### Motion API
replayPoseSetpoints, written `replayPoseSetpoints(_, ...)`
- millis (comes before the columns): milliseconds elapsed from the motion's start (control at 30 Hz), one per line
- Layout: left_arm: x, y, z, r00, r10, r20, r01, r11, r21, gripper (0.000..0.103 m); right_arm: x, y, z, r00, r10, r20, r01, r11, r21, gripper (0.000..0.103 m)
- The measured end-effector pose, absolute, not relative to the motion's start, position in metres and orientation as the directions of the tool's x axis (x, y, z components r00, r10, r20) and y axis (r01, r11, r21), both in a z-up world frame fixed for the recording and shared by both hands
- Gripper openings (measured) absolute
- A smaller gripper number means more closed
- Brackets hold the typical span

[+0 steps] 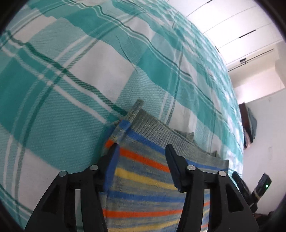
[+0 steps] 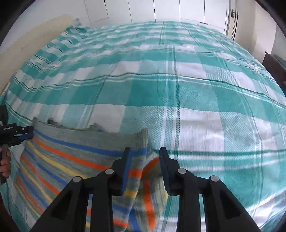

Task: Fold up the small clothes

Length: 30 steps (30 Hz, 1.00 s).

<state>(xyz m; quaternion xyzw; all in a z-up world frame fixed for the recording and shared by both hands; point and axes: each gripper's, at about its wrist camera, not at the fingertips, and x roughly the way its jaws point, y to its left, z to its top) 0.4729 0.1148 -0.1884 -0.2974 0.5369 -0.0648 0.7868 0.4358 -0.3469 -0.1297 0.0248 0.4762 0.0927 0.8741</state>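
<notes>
A small knitted garment (image 1: pixel 143 178) with grey ground, blue, orange and yellow stripes and a grey ribbed hem lies folded on the bed. My left gripper (image 1: pixel 142 145) is open above its left part, the striped cloth showing between the spread fingers without being pressed. In the right wrist view the same garment (image 2: pixel 71 157) lies at the lower left. My right gripper (image 2: pixel 144 149) is open over its right edge, where a blurred fold of cloth sits loosely between the pads. The left gripper (image 2: pixel 26 133) reaches the garment's far left corner, held by a hand (image 2: pixel 5 167).
The teal and white plaid bedcover (image 2: pixel 196 107) spreads wide beyond and to the right of the garment. White wardrobe doors (image 2: pixel 160 10) stand behind the bed. Dark furniture (image 2: pixel 271 62) is at the right edge. A black device with a green light (image 1: pixel 262 185) shows low right.
</notes>
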Motion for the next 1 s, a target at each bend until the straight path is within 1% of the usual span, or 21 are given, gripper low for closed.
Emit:
replayPoseSetpoints(33, 0.466, 0.116, -0.185, 0.42, -0.415, -0.807, -0.21, 0.82, -0.532, 0.069, 0.42, -0.343, -0.124, 0.521, 0.234, -0.821, -0.179, 0.97, 0.163, 0.032)
replayPoseSetpoints(67, 0.453, 0.117, -0.178, 0.432, -0.399, -0.809, -0.193, 0.835, -0.515, 0.072, 0.404, -0.338, -0.119, 0.505, 0.289, -0.813, -0.226, 0.954, 0.199, 0.032)
replayPoseSetpoints(133, 0.426, 0.115, -0.168, 0.45, -0.39, -0.803, -0.142, 0.857, -0.495, 0.084, 0.37, -0.324, -0.121, 0.439, 0.434, -0.787, -0.341, 0.891, 0.301, 0.032)
replayPoseSetpoints(167, 0.415, 0.114, -0.167, 0.452, -0.396, -0.799, -0.122, 0.86, -0.495, 0.085, 0.351, -0.316, -0.129, 0.388, 0.487, -0.782, -0.397, 0.854, 0.335, 0.03)
replayPoseSetpoints(200, 0.399, 0.111, -0.169, 0.441, -0.402, -0.803, -0.101, 0.866, -0.489, 0.086, 0.331, -0.308, -0.146, 0.35, 0.449, -0.822, -0.414, 0.861, 0.294, 0.028)
replayPoseSetpoints(233, 0.387, 0.109, -0.172, 0.42, -0.403, -0.813, -0.088, 0.874, -0.478, 0.086, 0.317, -0.308, -0.167, 0.317, 0.358, -0.879, -0.383, 0.895, 0.226, 0.028)
replayPoseSetpoints(267, 0.371, 0.106, -0.179, 0.38, -0.393, -0.837, -0.076, 0.889, -0.452, 0.086, 0.305, -0.313, -0.187, 0.274, 0.305, -0.912, -0.337, 0.919, 0.206, 0.021)
replayPoseSetpoints(300, 0.361, 0.106, -0.185, 0.357, -0.379, -0.853, -0.073, 0.9, -0.43, 0.086, 0.292, -0.323, -0.196, 0.272, 0.316, -0.909, -0.301, 0.925, 0.231, 0.02)
replayPoseSetpoints(367, 0.338, 0.11, -0.191, 0.336, -0.351, -0.874, -0.073, 0.915, -0.396, 0.085, 0.274, -0.335, -0.183, 0.311, 0.328, -0.892, -0.267, 0.931, 0.249, 0.017)
replayPoseSetpoints(433, 0.321, 0.121, -0.187, 0.367, -0.346, -0.863, -0.089, 0.911, -0.403, 0.085, 0.268, -0.346, -0.161, 0.374, 0.341, -0.862, -0.212, 0.937, 0.279, 0.023)
replayPoseSetpoints(467, 0.315, 0.129, -0.185, 0.388, -0.353, -0.852, -0.111, 0.899, -0.423, 0.085, 0.268, -0.349, -0.154, 0.4, 0.347, -0.848, -0.199, 0.936, 0.289, 0.034)
replayPoseSetpoints(500, 0.314, 0.134, -0.185, 0.399, -0.363, -0.842, -0.128, 0.887, -0.443, 0.086, 0.271, -0.35, -0.149, 0.417, 0.353, -0.838, -0.192, 0.935, 0.298, 0.04)
replayPoseSetpoints(567, 0.315, 0.14, -0.188, 0.406, -0.369, -0.836, -0.16, 0.872, -0.463, 0.086, 0.281, -0.343, -0.147, 0.418, 0.36, -0.834, -0.202, 0.932, 0.301, 0.04)
replayPoseSetpoints(633, 0.32, 0.138, -0.194, 0.414, -0.337, -0.845, -0.167, 0.885, -0.435, 0.086, 0.287, -0.332, -0.146, 0.437, 0.398, -0.806, -0.232, 0.916, 0.327, 0.04)
replayPoseSetpoints(700, 0.321, 0.13, -0.203, 0.388, -0.303, -0.871, -0.134, 0.916, -0.378, 0.086, 0.293, -0.319, -0.156, 0.419, 0.402, -0.814, -0.261, 0.912, 0.316, 0.04)
replayPoseSetpoints(767, 0.32, 0.118, -0.206, 0.373, -0.246, -0.895, -0.066, 0.955, -0.29, 0.086, 0.298, -0.312, -0.189, 0.316, 0.337, -0.887, -0.237, 0.933, 0.271, 0.038)
replayPoseSetpoints(833, 0.316, 0.108, -0.199, 0.346, -0.205, -0.915, -0.015, 0.974, -0.224, 0.086, 0.291, -0.319, -0.193, 0.348, 0.355, -0.868, -0.198, 0.932, 0.302, 0.034)
replayPoseSetpoints(900, 0.311, 0.116, -0.188, 0.357, -0.266, -0.896, -0.003, 0.958, -0.285, 0.086, 0.281, -0.322, -0.178, 0.356, 0.336, -0.872, -0.169, 0.941, 0.294, 0.035)
replayPoseSetpoints(933, 0.312, 0.121, -0.183, 0.374, -0.306, -0.876, -0.002, 0.944, -0.33, 0.087, 0.275, -0.321, -0.171, 0.371, 0.323, -0.871, -0.167, 0.945, 0.28, 0.037)
replayPoseSetpoints(967, 0.315, 0.128, -0.178, 0.398, -0.346, -0.849, -0.008, 0.925, -0.381, 0.089, 0.267, -0.32, -0.162, 0.392, 0.317, -0.864, -0.173, 0.947, 0.27, 0.044)
replayPoseSetpoints(1000, 0.319, 0.132, -0.177, 0.411, -0.361, -0.837, -0.019, 0.915, -0.404, 0.092, 0.263, -0.319, -0.156, 0.406, 0.326, -0.854, -0.181, 0.944, 0.274, 0.045)
